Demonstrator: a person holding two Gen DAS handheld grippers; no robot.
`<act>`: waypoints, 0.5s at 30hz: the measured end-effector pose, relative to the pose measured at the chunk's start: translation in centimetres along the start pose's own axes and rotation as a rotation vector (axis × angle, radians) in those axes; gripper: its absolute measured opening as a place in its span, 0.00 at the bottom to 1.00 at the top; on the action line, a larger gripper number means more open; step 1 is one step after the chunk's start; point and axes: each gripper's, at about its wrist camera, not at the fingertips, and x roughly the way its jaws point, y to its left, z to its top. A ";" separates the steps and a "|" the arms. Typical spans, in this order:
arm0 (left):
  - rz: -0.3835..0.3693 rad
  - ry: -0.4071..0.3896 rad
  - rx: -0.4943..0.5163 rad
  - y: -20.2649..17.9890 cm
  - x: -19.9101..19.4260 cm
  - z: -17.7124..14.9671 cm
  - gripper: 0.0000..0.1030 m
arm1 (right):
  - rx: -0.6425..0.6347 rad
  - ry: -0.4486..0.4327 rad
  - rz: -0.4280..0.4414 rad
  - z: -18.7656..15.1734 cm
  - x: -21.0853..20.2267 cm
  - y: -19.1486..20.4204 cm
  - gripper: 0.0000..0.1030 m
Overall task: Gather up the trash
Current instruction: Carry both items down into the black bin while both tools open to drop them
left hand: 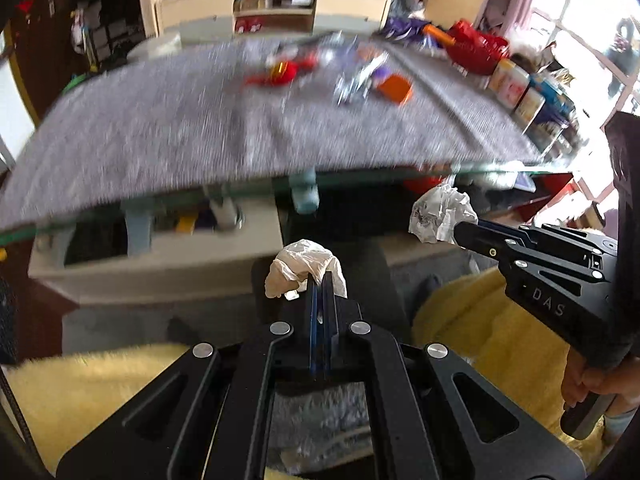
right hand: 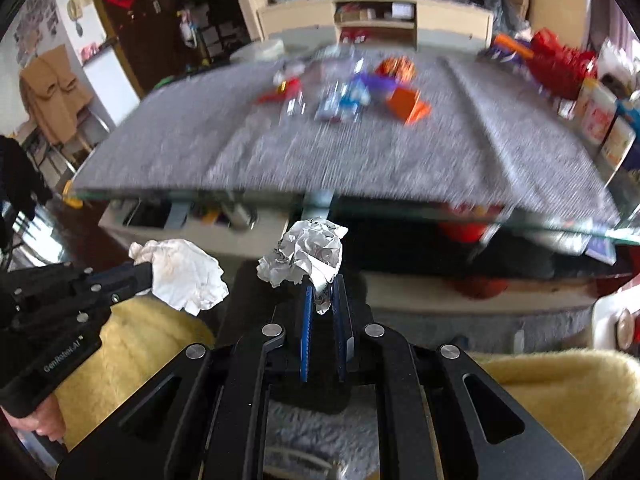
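From the left wrist, the left gripper (left hand: 320, 284) is clamped tight on a crumpled white tissue (left hand: 298, 266), which bunches over and to the left of its tips, in the air short of the glass table edge (left hand: 160, 204). Over at the right of this view, the right gripper (left hand: 460, 230) pinches a crumpled printed paper ball (left hand: 440, 216) at its tips, a hand (left hand: 588, 388) gripping its handle low down. Beyond, blurred wrappers (left hand: 356, 76) and an orange box (left hand: 394, 88) lie well apart from both, far up the grey table cloth (left hand: 180, 128). Switching to the right wrist: the right gripper (right hand: 323, 280) has its blue pads narrowly closed on that paper ball (right hand: 308, 252), which sits on top of the tips. To the left, the left gripper (right hand: 146, 274) holds the stained tissue (right hand: 184, 276) out past its tips, above a yellow fleece (right hand: 132, 344).
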 end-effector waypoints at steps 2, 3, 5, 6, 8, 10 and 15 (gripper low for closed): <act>-0.009 0.036 -0.013 0.3 1.3 -0.9 0.01 | 0.007 0.052 0.017 -0.7 1.7 0.3 0.11; -0.014 0.053 -0.020 0.5 1.9 -1.4 0.01 | 0.008 0.070 0.019 -1.1 2.4 0.5 0.11; -0.032 0.087 -0.033 0.7 3.1 -2.1 0.01 | 0.011 0.103 0.019 -1.6 3.5 0.7 0.11; -0.039 0.099 -0.037 0.7 3.6 -2.3 0.01 | 0.020 0.129 0.020 -1.9 4.4 0.6 0.11; -0.045 0.121 -0.035 0.6 4.6 -2.8 0.01 | 0.041 0.161 0.033 -2.3 5.3 0.4 0.11; -0.046 0.138 -0.031 0.4 5.3 -3.0 0.01 | 0.066 0.194 0.044 -2.5 6.4 0.0 0.11; -0.054 0.182 -0.017 0.1 7.2 -3.4 0.02 | 0.100 0.218 0.043 -2.4 7.7 -0.7 0.14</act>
